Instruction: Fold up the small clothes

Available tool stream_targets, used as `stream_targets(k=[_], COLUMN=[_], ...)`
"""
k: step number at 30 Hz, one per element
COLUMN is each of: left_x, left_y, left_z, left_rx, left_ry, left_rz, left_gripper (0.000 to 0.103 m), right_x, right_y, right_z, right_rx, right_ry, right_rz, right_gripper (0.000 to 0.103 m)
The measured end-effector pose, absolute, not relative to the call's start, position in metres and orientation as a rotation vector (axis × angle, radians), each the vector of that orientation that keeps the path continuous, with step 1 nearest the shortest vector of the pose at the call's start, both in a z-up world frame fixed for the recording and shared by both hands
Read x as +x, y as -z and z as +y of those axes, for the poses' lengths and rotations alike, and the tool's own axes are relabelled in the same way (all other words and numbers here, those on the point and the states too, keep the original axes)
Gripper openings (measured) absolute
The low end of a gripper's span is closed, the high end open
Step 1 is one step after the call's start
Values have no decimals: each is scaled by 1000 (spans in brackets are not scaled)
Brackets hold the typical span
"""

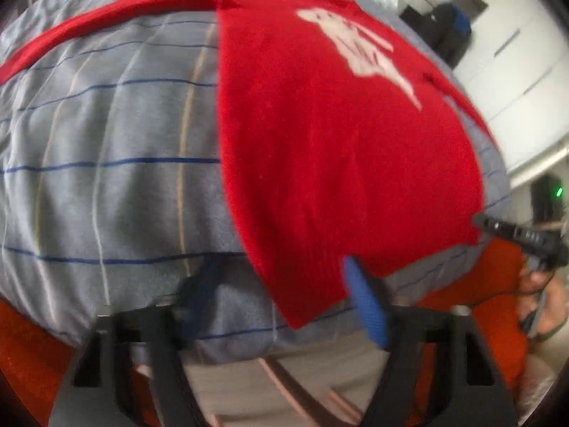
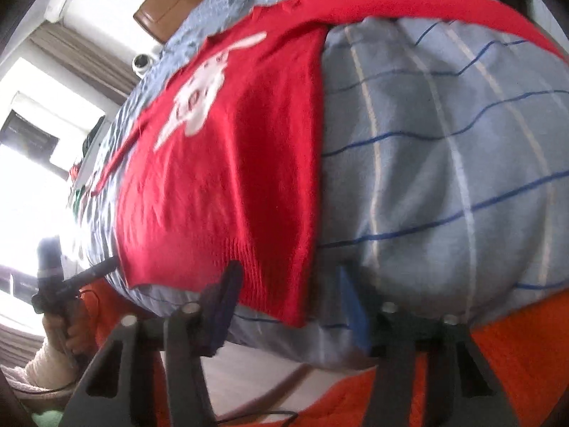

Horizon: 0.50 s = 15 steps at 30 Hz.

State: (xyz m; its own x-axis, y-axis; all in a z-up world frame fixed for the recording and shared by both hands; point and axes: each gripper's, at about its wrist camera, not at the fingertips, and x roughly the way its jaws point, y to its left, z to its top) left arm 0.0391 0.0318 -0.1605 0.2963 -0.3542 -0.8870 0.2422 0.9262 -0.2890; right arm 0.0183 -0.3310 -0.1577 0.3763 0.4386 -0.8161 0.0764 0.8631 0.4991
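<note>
One red sweater lies lengthwise, hem toward both tools.

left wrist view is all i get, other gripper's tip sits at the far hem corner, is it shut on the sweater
observer: No. The right gripper is open; the hem corner of the red sweater lies between its fingers, unpinched.
operator: and mine, seen from there
observer: The tip of the left gripper reaches the opposite hem corner; contact is too blurred to tell.
operator: what's beyond the far end
observer: A wooden headboard stands behind the striped bedding.
</note>
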Motion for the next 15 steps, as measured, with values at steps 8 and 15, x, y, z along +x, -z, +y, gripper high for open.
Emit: stream_targets(k=[8,15], left_x=[36,47], left_y=[169,171], left_z=[37,22], left_rx=[-85,3], left_ry=[339,333], left_rz=[1213,1193], left_gripper=[1,7], right_x=[4,14], right_y=[149,170], right_z=[-337,-336], right_rx=[411,404], right_ry=[-89,-21], right_rz=[1216,1263], right_gripper=[3,3])
